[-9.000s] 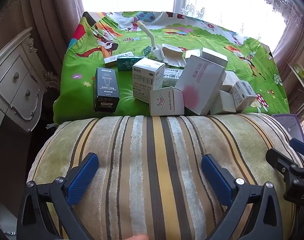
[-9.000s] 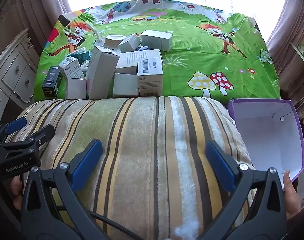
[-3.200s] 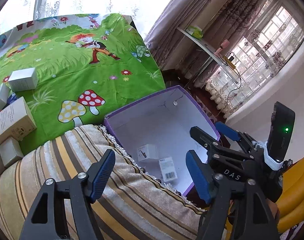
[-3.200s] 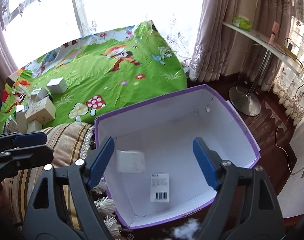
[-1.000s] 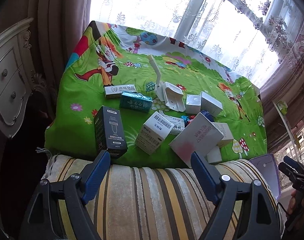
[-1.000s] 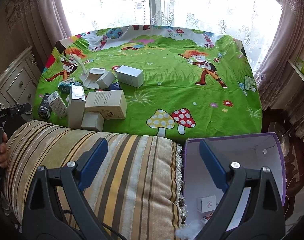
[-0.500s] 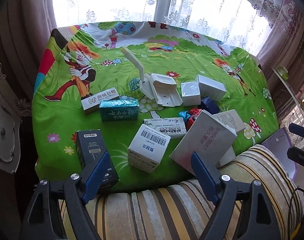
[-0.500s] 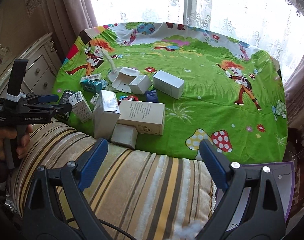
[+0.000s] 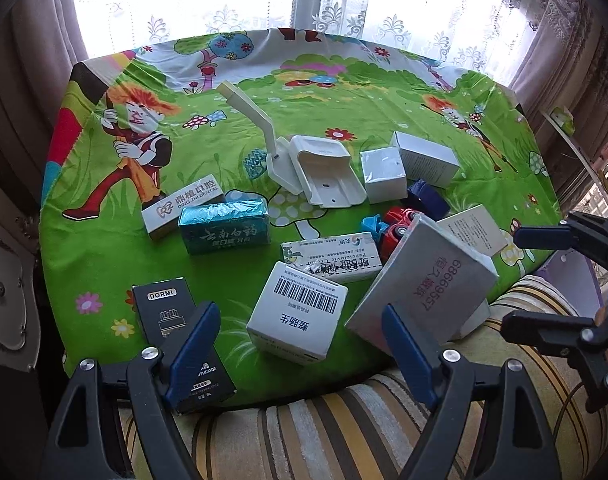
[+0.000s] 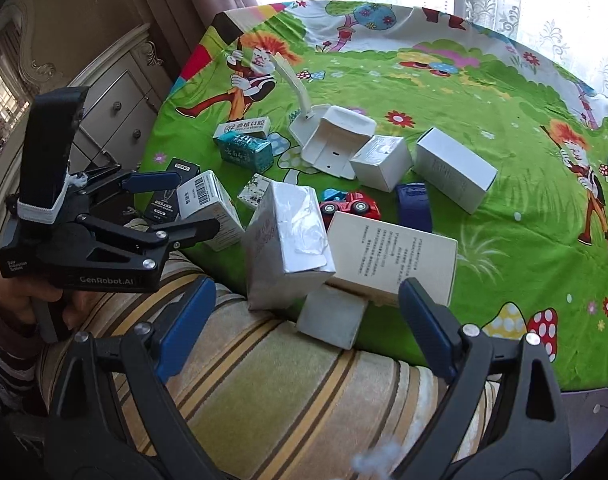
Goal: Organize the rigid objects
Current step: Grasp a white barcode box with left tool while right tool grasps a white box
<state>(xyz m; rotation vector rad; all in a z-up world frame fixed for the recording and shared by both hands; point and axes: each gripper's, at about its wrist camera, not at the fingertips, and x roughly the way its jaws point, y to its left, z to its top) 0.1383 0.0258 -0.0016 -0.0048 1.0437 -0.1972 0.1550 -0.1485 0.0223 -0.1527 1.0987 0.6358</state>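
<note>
Grippers first: the left gripper (image 9: 300, 344) and the right gripper (image 10: 304, 320) sit at the bottom of their frames over the striped cushion (image 10: 272, 392), jaws spread wide and holding nothing. Just past the cushion edge, at mid-frame, most of the job looks undone: I count roughly 10 cartons loose on the green cartoon cloth (image 9: 384, 92). A barcoded white box (image 9: 298, 314) stands nearest the left gripper, with a black DORMI box (image 9: 172, 316) at lower left and a large silver-wrapped box (image 9: 428, 280) tilted against its neighbours. Farther up lie a teal box (image 9: 224, 230), a red toy car (image 10: 350, 204) and a white plastic scoop (image 9: 320, 168). All look stiff, light and sharp-edged.
</note>
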